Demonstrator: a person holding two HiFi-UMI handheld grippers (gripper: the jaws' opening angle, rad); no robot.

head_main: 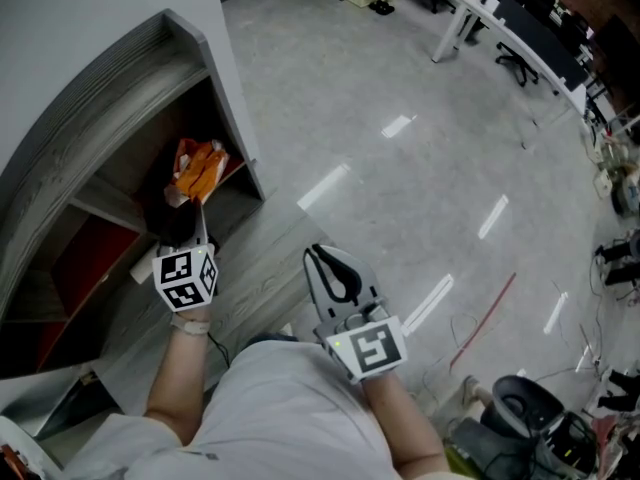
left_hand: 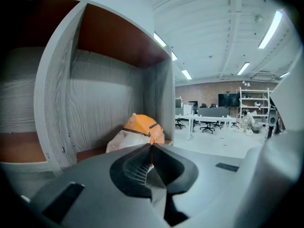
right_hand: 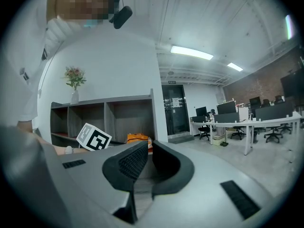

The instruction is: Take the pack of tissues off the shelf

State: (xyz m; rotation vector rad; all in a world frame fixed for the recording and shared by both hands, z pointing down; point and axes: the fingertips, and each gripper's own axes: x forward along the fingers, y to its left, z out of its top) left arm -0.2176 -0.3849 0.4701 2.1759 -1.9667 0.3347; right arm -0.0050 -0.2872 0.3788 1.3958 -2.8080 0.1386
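**Pack [head_main: 197, 168] on shelf [head_main: 110, 98]**

Orange-and-white pack lies in a lower shelf bay (the end one). Left gripper [left_hand: 151, 147], at the pack's 6 o'clock, pinches its wrapper edge. Right gripper [head_main: 316, 254], at the left's 4 o'clock, is pressed together, empty.

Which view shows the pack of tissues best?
The left gripper view: the pack of tissues is close and large. The head view shows it small from above; the right gripper view, only a distant orange strip.
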